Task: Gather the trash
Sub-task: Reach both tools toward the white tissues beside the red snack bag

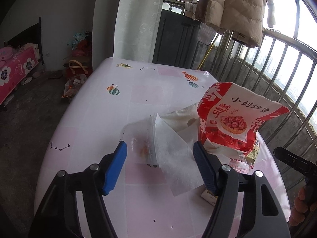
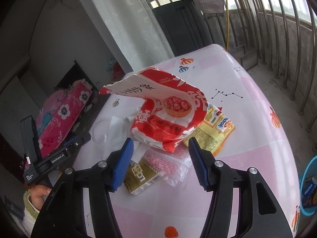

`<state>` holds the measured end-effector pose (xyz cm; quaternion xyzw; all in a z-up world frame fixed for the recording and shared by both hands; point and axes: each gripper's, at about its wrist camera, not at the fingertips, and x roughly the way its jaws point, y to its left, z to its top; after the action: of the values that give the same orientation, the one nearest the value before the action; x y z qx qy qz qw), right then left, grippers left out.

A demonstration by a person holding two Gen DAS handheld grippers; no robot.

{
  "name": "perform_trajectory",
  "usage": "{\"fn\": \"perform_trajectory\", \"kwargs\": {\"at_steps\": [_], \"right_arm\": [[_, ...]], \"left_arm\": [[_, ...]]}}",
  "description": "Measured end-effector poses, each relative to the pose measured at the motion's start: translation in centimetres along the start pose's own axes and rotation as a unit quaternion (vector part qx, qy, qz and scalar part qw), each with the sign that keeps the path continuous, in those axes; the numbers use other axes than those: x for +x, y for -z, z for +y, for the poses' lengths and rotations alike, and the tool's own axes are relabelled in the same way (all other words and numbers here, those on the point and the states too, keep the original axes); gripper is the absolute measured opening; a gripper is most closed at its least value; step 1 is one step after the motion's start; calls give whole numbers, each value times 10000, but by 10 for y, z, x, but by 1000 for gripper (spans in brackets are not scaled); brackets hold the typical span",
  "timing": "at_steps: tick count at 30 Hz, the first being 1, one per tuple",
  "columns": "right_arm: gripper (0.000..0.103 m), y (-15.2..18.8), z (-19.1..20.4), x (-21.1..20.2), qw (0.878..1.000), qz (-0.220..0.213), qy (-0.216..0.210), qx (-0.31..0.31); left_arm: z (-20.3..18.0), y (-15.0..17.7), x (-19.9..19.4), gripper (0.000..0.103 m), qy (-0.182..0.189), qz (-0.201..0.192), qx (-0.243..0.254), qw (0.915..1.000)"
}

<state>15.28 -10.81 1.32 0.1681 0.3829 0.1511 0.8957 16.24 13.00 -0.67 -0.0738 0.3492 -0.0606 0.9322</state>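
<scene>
Left hand-held gripper [image 1: 160, 151]: jaws apart, either side of a clear plastic cup [image 1: 138, 138] and a white tissue [image 1: 174, 154], pads not pressing them.
Right hand-held gripper [image 2: 159, 149]: jaws apart, low before the red snack bag [image 2: 164, 115], gripping nothing.
Trash: heaped mid-tabletop [image 2: 247, 138]; red bag on top, yellow wrapper [image 2: 214, 130] beside it, olive packet [image 2: 140, 178] nearest.
Blue bin [image 2: 306, 188]: right of the tabletop.
</scene>
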Motion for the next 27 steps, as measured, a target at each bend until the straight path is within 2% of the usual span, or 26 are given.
{"fn": "perform_trajectory", "kwargs": {"at_steps": [5, 9, 14, 22, 24, 25, 26, 27], "right_arm": [[41, 1, 1, 17, 9994, 252, -215, 8], [37, 1, -1, 16, 9993, 260, -259, 40], [36, 5, -5, 17, 9991, 331, -271, 66], [34, 19, -11, 21, 9966, 648, -403, 302], [34, 25, -14, 23, 9946, 789, -489, 473], [34, 28, -16, 24, 9934, 862, -521, 542], [34, 32, -17, 27, 9922, 932, -560, 607], [34, 35, -19, 29, 9910, 998, -586, 675]], "left_arm": [[-10, 6, -7, 56, 510, 16, 63, 9987], [-30, 14, -8, 56, 848, 70, 600, 9946], [-52, 27, 7, 56, 701, 233, 1267, 9892], [-76, 28, 38, 56, 584, 399, 1757, 9819], [-77, 28, 46, 56, 448, 523, 1772, 9818], [-77, 29, 50, 50, 419, 587, 1746, 9820], [-76, 30, 52, 39, 456, 665, 1700, 9821], [-76, 31, 55, 35, 502, 754, 1649, 9821]]}}
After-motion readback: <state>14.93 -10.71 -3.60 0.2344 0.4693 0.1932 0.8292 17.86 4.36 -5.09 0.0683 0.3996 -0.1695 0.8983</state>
